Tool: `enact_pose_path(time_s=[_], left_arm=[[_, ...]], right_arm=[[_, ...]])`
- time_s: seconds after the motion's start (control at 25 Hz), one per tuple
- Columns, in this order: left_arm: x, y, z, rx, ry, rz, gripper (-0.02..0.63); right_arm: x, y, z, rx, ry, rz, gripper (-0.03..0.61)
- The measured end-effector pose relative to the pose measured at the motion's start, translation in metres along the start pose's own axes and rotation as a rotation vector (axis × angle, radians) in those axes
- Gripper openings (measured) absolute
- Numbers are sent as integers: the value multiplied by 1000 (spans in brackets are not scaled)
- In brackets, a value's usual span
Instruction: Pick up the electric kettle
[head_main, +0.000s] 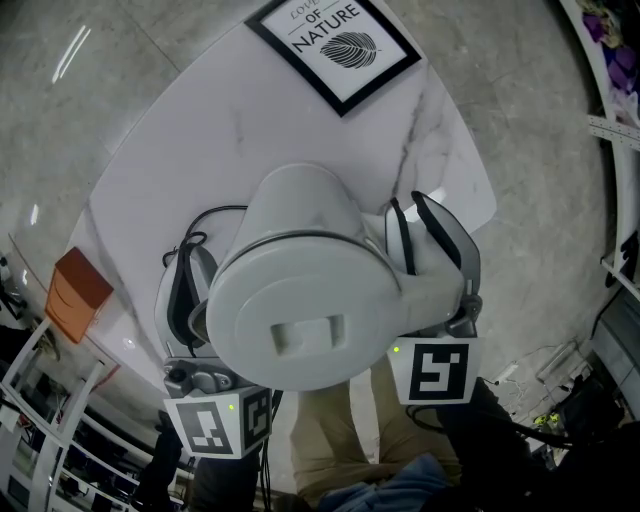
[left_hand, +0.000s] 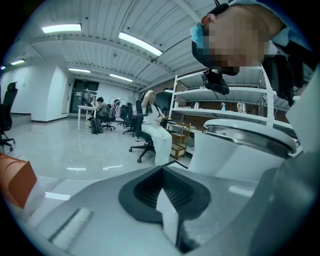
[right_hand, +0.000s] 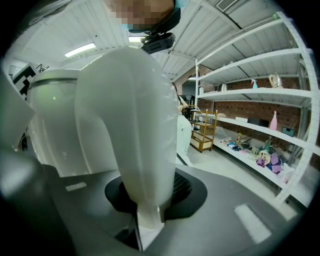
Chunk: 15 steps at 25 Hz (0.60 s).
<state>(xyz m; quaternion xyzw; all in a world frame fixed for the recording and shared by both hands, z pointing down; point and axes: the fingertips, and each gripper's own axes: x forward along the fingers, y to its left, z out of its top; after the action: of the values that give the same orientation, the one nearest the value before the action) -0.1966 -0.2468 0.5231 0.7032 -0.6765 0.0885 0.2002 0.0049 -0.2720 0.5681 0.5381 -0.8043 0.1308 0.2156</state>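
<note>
Grey hand-held grippers carry black-and-white marker cubes.

Holds two grippers out side by side, both low in the head view and aimed toward 12 o'clock. Clamps the right gripper, at 3 o'clock from the centre, onto the kettle handle, with one jaw on each side and the pads pressed against it. Carries the left gripper at 8 o'clock, about level with the right one, with jaws standing apart and nothing between them. Shows the left marker cube at 7 o'clock and the right marker cube at 5 o'clock, at the near ends of the grippers, patterned faces turned up toward the head camera.
</note>
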Motion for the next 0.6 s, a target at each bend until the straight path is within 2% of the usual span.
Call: enact_pose_path(time_s=[0.6], left_arm=[[-4, -2, 7, 6, -11, 13, 2]], right_arm=[[-4, -1, 8, -8, -17, 5, 97]])
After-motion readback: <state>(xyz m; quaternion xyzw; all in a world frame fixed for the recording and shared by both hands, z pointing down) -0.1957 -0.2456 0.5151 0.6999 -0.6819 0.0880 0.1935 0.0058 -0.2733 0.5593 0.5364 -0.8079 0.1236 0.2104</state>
